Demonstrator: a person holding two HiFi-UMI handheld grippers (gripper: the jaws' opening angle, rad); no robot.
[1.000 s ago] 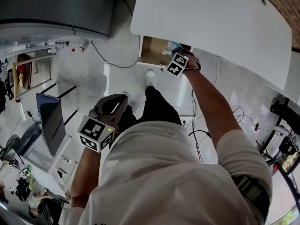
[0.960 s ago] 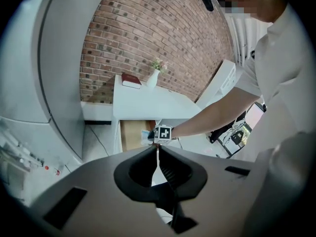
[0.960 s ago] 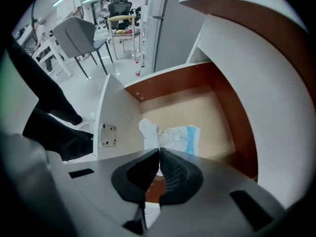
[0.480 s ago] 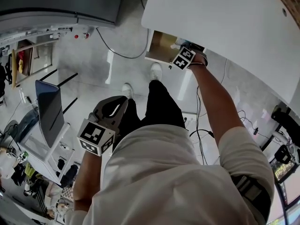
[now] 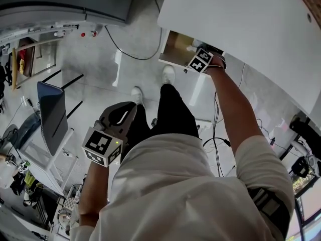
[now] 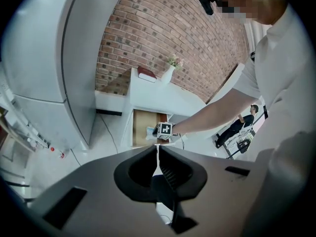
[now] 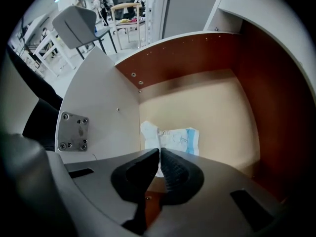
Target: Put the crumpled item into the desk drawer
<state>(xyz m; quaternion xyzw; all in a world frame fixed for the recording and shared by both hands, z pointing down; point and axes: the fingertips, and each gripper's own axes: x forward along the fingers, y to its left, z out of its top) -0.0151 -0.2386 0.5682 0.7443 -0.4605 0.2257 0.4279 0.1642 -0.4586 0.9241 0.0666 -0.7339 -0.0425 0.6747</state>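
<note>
Wooden drawer (image 7: 197, 98), matt pale floor, smooth red-brown walls
The crumpled item (image 7: 173, 137), at 6 o'clock on the floor, looks like thin creased white-and-blue paper; the smooth white side panel (image 7: 98, 98) at 9 o'clock bears a dull metal plate (image 7: 72, 131)

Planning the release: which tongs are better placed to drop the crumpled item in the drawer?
Right. The right tongs are inside the open drawer, shut on the crumpled item. The left tongs are shut, empty, well back from the desk.
</note>
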